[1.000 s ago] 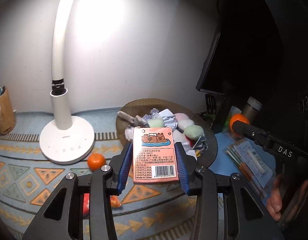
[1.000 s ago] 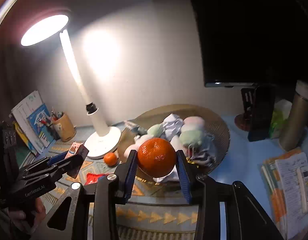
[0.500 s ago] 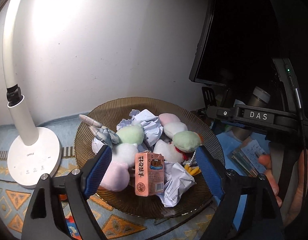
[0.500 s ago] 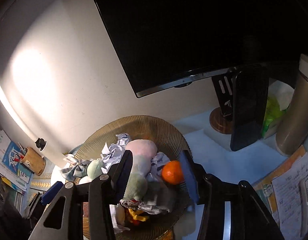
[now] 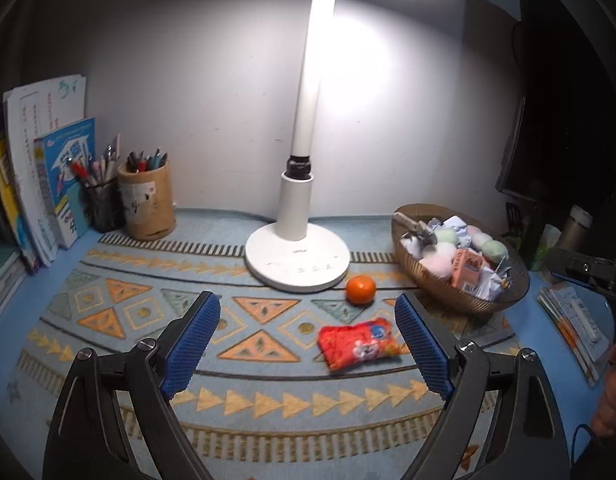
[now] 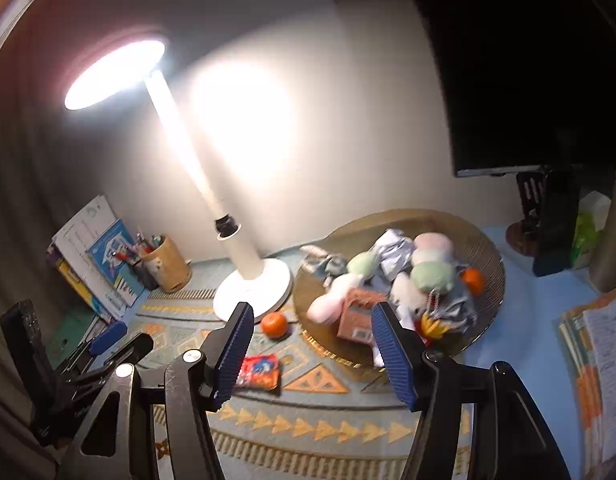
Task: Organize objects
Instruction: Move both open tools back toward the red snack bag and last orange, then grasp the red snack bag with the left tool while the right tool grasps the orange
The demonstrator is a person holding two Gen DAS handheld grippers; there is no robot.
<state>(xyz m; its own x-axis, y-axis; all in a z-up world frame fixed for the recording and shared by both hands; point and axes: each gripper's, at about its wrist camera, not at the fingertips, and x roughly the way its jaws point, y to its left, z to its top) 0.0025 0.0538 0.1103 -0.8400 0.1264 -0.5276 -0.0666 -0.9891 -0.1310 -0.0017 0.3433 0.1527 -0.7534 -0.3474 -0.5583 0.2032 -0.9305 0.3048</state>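
Observation:
My left gripper (image 5: 304, 312) hovers over the patterned mat, its jaws still opening with nothing between them. A red snack packet (image 5: 357, 343) lies just inside its right finger, and a tangerine (image 5: 360, 289) sits behind it by the lamp base. The woven basket (image 5: 447, 292) at the right holds the pink carton (image 5: 466, 270) among plush toys and crumpled paper. My right gripper (image 6: 312, 316) is in front of the basket (image 6: 489, 256), jaws opening and empty. The carton (image 6: 353, 318) and a second tangerine (image 6: 472, 280) rest in the basket. The left gripper (image 6: 122, 344) shows at the lower left.
A white desk lamp (image 5: 298, 256) stands at the middle back. Pen holders (image 5: 148, 204) and upright books (image 5: 48, 184) line the left. A dark monitor (image 6: 527, 80), a phone stand (image 6: 547, 224) and a flask (image 6: 611, 240) stand right of the basket, with papers (image 6: 599, 352) at the front right.
The left gripper let go of the pink carton in the basket, and the right gripper let go of its tangerine there. Both pulled back, the left one swinging left over the mat.

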